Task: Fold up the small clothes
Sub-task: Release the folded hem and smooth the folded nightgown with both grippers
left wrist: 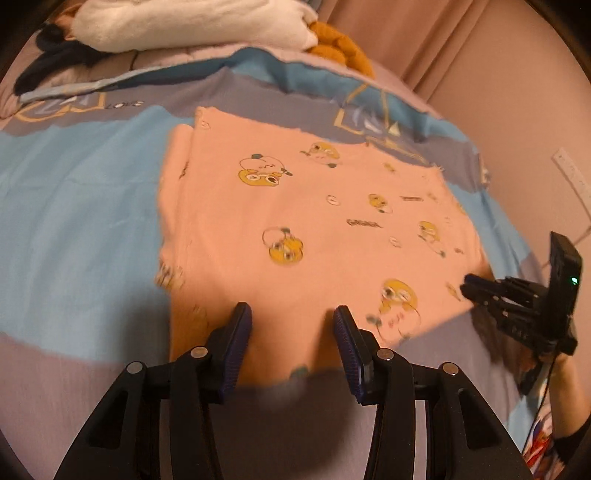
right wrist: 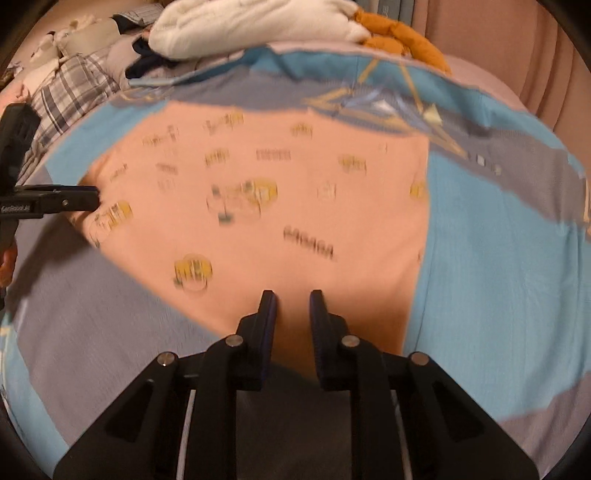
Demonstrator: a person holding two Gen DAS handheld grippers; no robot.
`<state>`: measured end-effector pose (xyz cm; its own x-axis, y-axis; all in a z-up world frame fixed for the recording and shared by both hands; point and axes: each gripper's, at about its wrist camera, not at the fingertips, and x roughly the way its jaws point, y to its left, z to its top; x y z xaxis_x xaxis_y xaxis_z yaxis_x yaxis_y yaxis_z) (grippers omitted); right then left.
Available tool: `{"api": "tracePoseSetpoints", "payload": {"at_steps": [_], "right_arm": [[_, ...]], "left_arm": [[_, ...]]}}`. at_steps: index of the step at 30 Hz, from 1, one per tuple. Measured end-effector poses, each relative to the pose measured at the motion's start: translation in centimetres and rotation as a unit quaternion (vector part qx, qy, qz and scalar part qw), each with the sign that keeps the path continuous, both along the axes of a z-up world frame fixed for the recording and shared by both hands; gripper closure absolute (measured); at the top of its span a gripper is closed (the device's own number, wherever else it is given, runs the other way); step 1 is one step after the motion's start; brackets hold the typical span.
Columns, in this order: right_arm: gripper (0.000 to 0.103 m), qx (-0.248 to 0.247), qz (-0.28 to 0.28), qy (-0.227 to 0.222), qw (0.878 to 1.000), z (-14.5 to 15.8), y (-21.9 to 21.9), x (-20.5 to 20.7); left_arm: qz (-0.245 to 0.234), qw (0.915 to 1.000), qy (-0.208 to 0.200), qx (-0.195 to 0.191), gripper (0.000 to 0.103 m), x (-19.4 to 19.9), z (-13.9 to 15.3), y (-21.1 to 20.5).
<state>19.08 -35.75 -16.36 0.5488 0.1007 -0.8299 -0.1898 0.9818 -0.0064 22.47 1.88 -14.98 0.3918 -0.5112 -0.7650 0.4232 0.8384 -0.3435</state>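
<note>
A pink garment printed with yellow cartoon figures lies flat on the bed, with a folded layer along its left side in the left wrist view. My left gripper hovers open over the near edge, nothing pinched between its blue pads. The right wrist view shows it side-on as the left gripper, at the left edge of the garment. My right gripper stands over the near hem, jaws narrowly apart, with cloth seen through the gap. From the left wrist view, the right gripper sits at the garment's near right corner.
The bedsheet is blue and grey. At the head of the bed lie a white blanket, an orange plush and dark clothes. A plaid pillow lies at far left. Pink curtains hang to the right.
</note>
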Motion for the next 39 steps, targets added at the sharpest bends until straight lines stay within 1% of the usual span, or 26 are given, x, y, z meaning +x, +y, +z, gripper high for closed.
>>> {"api": "tracePoseSetpoints", "payload": {"at_steps": [1,3,5,7,8,9,11,15,18,20,23,26,28,29,30,31,32,33,34,36,37,38,39], "right_arm": [[0.085,0.009,-0.005,-0.006,1.0,0.0,-0.3,-0.3],[0.085,0.032,-0.019,0.004,0.999,0.3,-1.0,-0.6],[0.082,0.054,-0.027,0.015,0.998,0.7,-1.5,-1.1],[0.08,0.059,-0.029,0.015,0.998,1.3,-1.4,-2.1],[0.075,0.062,-0.029,0.013,0.998,1.6,-1.4,-2.5],[0.07,0.068,-0.027,0.011,0.997,1.8,-1.2,-2.7],[0.065,0.087,-0.024,0.007,0.996,2.5,-0.6,-3.1],[0.063,0.121,-0.018,0.002,0.993,3.2,0.5,-2.4],[0.058,0.163,-0.017,0.007,0.986,3.3,1.3,-0.8],[0.057,0.188,-0.018,0.011,0.982,3.1,2.0,0.5],[0.058,0.214,-0.017,0.011,0.977,3.2,3.0,2.9],[0.058,0.222,-0.015,0.01,0.975,3.2,4.2,5.8],[0.061,0.218,-0.016,0.015,0.976,2.9,5.1,8.2],[0.064,0.215,-0.019,0.018,0.976,2.7,5.7,9.6],[0.072,0.213,-0.022,0.021,0.977,2.6,6.0,10.6],[0.075,0.207,-0.027,0.024,0.978,2.4,6.4,12.0],[0.08,0.202,-0.032,0.026,0.978,2.2,6.8,13.1],[0.088,0.198,-0.037,0.027,0.979,2.1,7.1,14.2],[0.091,0.188,-0.048,0.024,0.981,1.8,7.4,15.4],[0.094,0.177,-0.068,0.033,0.981,1.1,7.6,17.1],[0.095,0.175,-0.077,0.045,0.981,0.5,7.6,18.0],[0.1,0.17,-0.081,0.057,0.98,-0.1,7.7,18.6],[0.101,0.165,-0.081,0.063,0.981,-0.6,7.8,19.1]], "left_arm": [[0.003,1.0,0.003,-0.005,0.057,-0.4,0.2,0.4],[0.015,0.9995,0.014,-0.025,0.057,-0.9,0.7,1.6],[0.025,0.9989,0.021,-0.032,0.053,-1.3,1.0,2.5],[0.039,0.9983,0.022,-0.036,0.032,-1.6,1.2,3.4],[0.048,0.9979,0.021,-0.038,0.029,-1.7,1.3,4.0],[0.057,0.9973,0.02,-0.043,0.029,-1.6,1.4,4.5],[0.073,0.9954,0.027,-0.056,0.029,-0.9,1.3,5.2],[0.088,0.9911,0.05,-0.087,0.029,1.2,0.4,5.9],[0.088,0.988,0.067,-0.108,0.029,3.4,-0.1,5.3],[0.083,0.9854,0.081,-0.125,0.029,5.1,-0.6,4.7],[0.079,0.9833,0.093,-0.135,0.028,7.1,-1.2,3.8],[0.078,0.98,0.1,-0.154,0.028,8.9,-1.4,3.1],[0.078,0.9781,0.102,-0.163,0.029,9.8,-1.4,2.8],[0.08,0.9775,0.103,-0.166,0.03,10.1,-1.5,2.8],[0.086,0.9774,0.103,-0.164,0.036,10.5,-1.6,2.6],[0.092,0.9781,0.102,-0.157,0.05,10.7,-1.7,2.6],[0.1,0.9792,0.103,-0.144,0.056,11.0,-1.8,2.5],[0.108,0.9793,0.103,-0.137,0.069,11.3,-2.0,2.6],[0.111,0.9789,0.105,-0.136,0.077,11.4,-2.1,2.7],[0.117,0.9775,0.108,-0.139,0.08,11.6,-2.4,3.1],[0.116,0.9774,0.108,-0.14,0.081,11.7,-2.5,3.2],[0.115,0.9781,0.107,-0.138,0.082,11.6,-2.6,3.3],[0.113,0.979,0.104,-0.133,0.083,11.5,-2.5,3.2]]}}
